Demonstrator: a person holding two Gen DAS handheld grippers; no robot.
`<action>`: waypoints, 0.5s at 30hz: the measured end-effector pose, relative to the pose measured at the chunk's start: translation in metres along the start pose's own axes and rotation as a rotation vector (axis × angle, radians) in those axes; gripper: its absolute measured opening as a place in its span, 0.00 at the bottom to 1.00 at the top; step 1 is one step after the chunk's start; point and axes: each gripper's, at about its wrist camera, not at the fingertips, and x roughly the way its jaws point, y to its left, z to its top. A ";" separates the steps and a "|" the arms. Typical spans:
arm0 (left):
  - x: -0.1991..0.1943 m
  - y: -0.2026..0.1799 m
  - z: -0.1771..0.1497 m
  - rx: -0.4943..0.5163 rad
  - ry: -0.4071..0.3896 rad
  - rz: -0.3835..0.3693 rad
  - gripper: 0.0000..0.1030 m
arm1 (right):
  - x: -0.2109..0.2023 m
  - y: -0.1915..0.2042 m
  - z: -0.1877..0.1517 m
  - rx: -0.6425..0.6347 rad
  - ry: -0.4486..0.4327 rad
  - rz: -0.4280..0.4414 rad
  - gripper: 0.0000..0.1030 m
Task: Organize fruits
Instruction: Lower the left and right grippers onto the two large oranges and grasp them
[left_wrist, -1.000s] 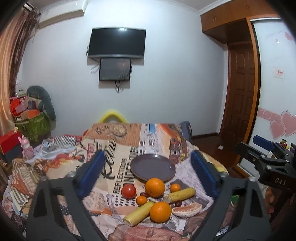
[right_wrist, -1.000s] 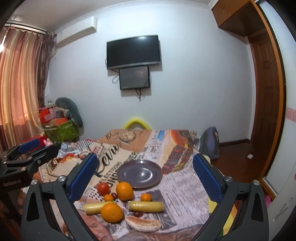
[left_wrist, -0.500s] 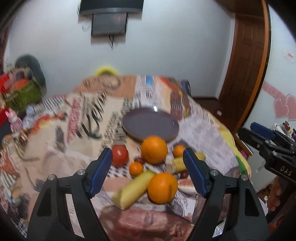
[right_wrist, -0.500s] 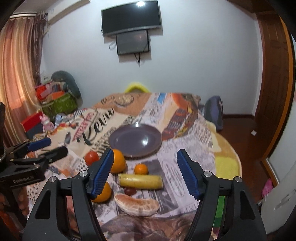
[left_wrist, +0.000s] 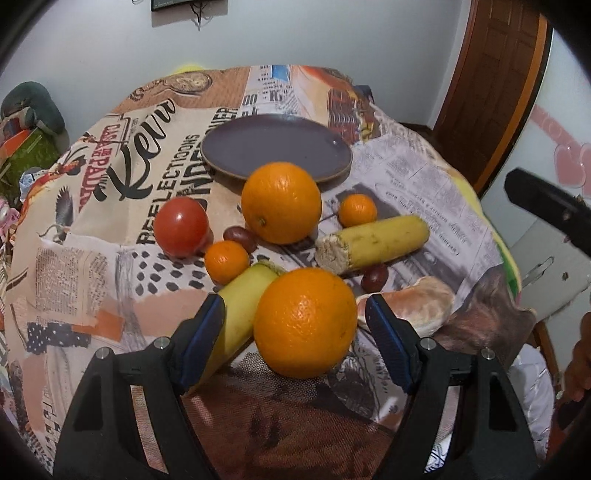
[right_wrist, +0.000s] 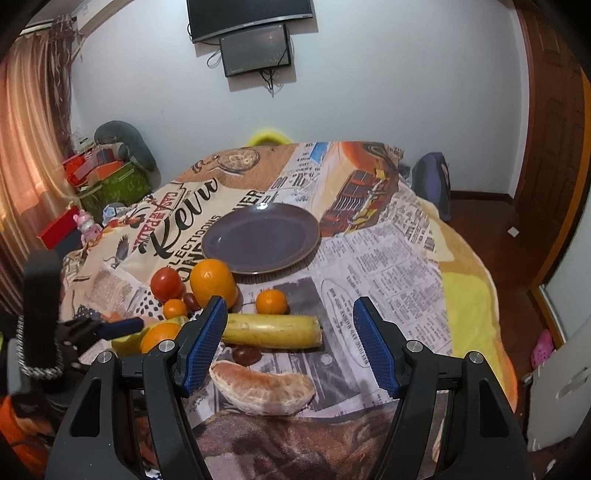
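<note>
Jaws of the left gripper (left_wrist: 295, 328) are spread wide around the near orange (left_wrist: 304, 322), not yet touching it; within 1 second both grippers have been lowered from well above the table. Right gripper (right_wrist: 288, 343) jaws are equally wide over the banana piece (right_wrist: 271, 330). A first pick seems imminent; the purple plate (right_wrist: 260, 243) holds nothing. "Kevin" and "REFLECTIONS" are legible on the tablecloth (left_wrist: 74, 236).

crowded fruit, open plate

the near orange (left_wrist: 304, 322) fills most of the gap between the left gripper's (left_wrist: 295, 325) spread blue pads, with a banana piece (left_wrist: 236, 317) pressed against its left side. fruit sits packed close in front of the plate (left_wrist: 275, 147), whose top is bare. the right gripper (right_wrist: 290, 325) is spread over a second banana piece (right_wrist: 271, 330) and a peeled segment (right_wrist: 262, 387); bare tablecloth (right_wrist: 388, 266) lies to their right.
</note>
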 end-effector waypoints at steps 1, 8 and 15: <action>0.000 -0.003 -0.001 0.012 -0.004 0.010 0.76 | 0.001 0.000 0.000 0.003 0.005 0.002 0.66; 0.002 -0.013 -0.002 0.083 -0.031 0.005 0.56 | 0.013 -0.002 0.000 0.013 0.038 0.014 0.66; -0.007 0.016 0.011 -0.012 -0.040 -0.084 0.55 | 0.027 0.007 0.002 -0.015 0.069 0.036 0.66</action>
